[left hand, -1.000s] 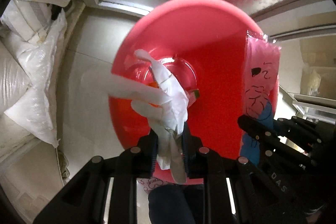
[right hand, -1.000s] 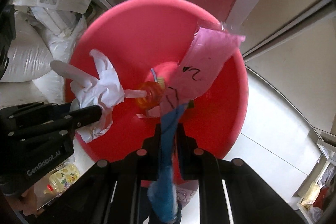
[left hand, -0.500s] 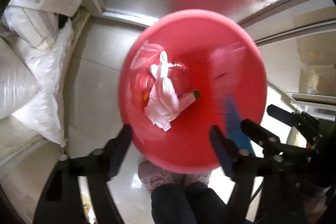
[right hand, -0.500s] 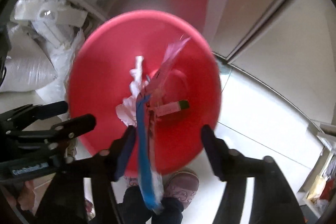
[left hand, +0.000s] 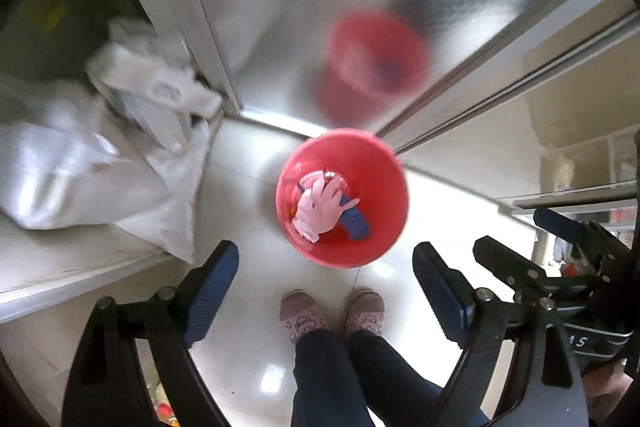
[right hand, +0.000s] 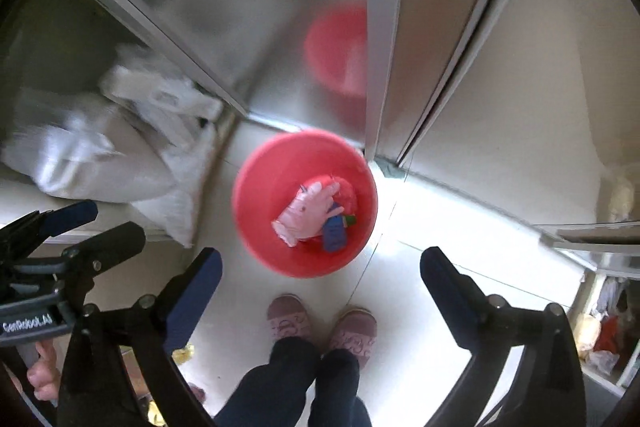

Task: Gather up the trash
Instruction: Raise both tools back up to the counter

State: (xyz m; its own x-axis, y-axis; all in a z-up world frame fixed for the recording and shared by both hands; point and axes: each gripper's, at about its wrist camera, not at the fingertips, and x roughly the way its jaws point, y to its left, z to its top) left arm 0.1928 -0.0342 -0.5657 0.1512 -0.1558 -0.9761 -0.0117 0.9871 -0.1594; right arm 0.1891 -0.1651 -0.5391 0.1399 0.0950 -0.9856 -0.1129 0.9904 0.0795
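- Both claws, left claw (left hand: 324,291) and right claw (right hand: 320,291), are hanging released and empty above the red bin (left hand: 394,227).
- The white glove (left hand: 318,205) and blue wrapper (left hand: 354,223) are lying inside the bin.
- The drop step is looking finished; next is likely seeking more trash.

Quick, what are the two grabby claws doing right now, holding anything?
Left gripper: open, holding nothing.
Right gripper: open, holding nothing.
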